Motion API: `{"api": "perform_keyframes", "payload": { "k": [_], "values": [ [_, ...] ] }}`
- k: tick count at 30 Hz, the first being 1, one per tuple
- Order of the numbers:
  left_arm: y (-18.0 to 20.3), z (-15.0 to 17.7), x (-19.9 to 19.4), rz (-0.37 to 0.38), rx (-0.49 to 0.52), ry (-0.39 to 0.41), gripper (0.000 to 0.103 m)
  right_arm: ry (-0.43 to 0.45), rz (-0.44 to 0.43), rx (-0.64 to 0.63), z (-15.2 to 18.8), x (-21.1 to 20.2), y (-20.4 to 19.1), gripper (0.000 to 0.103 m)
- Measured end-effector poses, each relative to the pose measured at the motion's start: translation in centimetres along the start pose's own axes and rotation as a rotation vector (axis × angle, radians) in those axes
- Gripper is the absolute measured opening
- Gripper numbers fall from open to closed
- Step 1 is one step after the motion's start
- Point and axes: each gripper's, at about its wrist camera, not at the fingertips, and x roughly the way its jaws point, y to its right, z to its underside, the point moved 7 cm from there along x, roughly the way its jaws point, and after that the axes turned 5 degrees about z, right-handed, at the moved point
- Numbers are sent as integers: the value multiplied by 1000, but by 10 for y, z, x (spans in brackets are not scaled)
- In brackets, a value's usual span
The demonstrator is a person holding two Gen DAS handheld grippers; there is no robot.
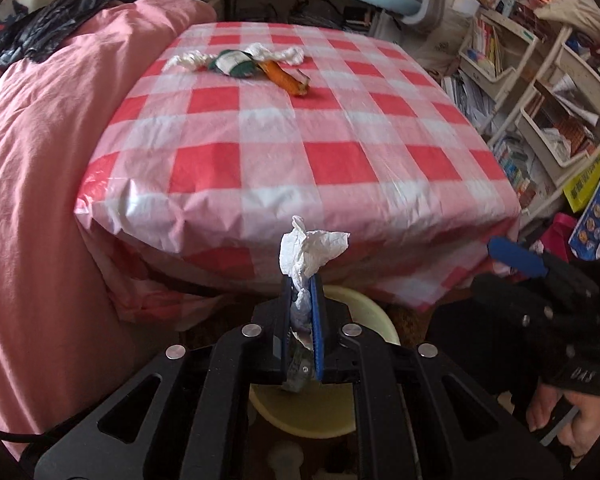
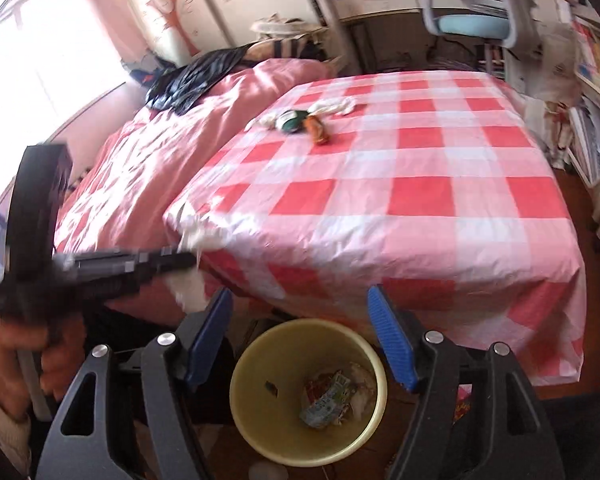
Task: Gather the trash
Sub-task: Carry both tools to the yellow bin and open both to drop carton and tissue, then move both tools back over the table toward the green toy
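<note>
Your desk [image 2: 420,200] with the checked cloth isn't cleared yet: a small pile [image 1: 240,62] sits at the far end, white tissue twists, a green-and-white wad and an orange wrapper touching each other. The bin [image 2: 256,360] on the floor at the near edge already has wrappers in the bottom, so I'd say you're partway, with the pile left to go. Your left gripper [image 1: 302,312] has its fingers clenched on a tissue [image 1: 308,252], right above the bin by the look of it. Your right gripper [image 2: 300,336] is released, nothing between the fingers. Can't tell what the bin wrappers are, and the left tool is blurred in the right view.
</note>
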Motion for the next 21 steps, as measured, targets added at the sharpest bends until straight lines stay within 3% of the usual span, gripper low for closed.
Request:
{"api": "perform_keyframes", "payload": {
  "k": [3,5,14,21],
  "values": [
    [7,1,0,-33,44,0,23,20,21,23,-3,-3,6,70],
    [5,-1,-4,-45,34,17,41,35,34,26,-4,-7,9,71],
    [-10,-21,-29,-63,-36,144,58,52,90,7,-6,-4,16,75],
    [-18,-29,-48,-66,-71,220,60,43,126,-93,-3,5,-2,76]
  ]
}}
